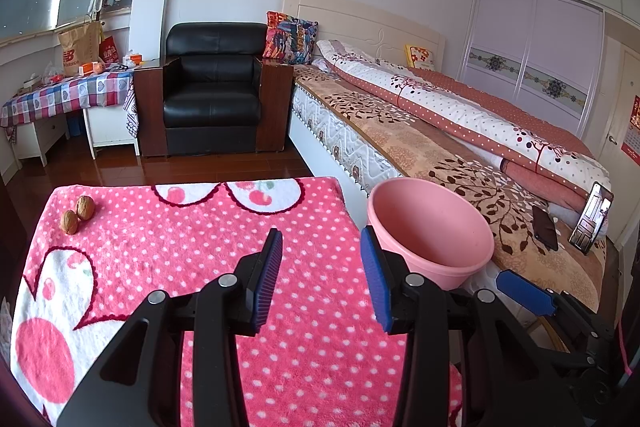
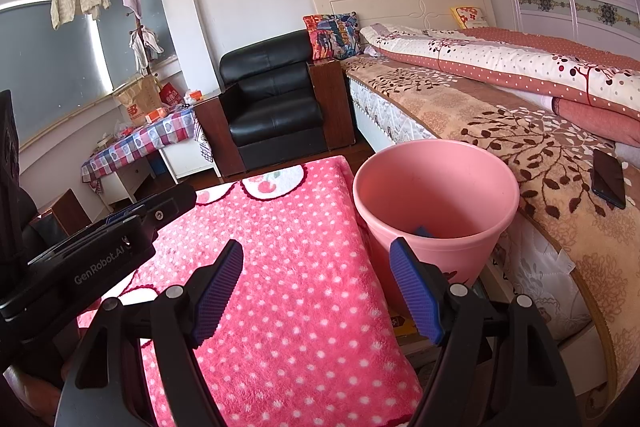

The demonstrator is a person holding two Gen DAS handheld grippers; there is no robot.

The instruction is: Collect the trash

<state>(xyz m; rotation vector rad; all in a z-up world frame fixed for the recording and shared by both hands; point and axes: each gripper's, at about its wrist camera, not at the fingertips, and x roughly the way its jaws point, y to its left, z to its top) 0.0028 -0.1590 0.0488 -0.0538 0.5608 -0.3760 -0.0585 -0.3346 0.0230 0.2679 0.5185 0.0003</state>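
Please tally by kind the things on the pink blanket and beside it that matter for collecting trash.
Walnuts: 2, one and another, at the blanket's far left corner
Pink bin: 1, right of the blanket
Blue item in the bin: 1, too hidden to identify
Total: 4

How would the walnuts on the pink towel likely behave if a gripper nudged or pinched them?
The two walnuts look round, so a nudge would probably roll them, though the fluffy towel should slow that. Their shells look hard and ridged, so the ribbed pads would likely grip without crushing. Being small and curved, one could squirt sideways from an off-centre pinch.
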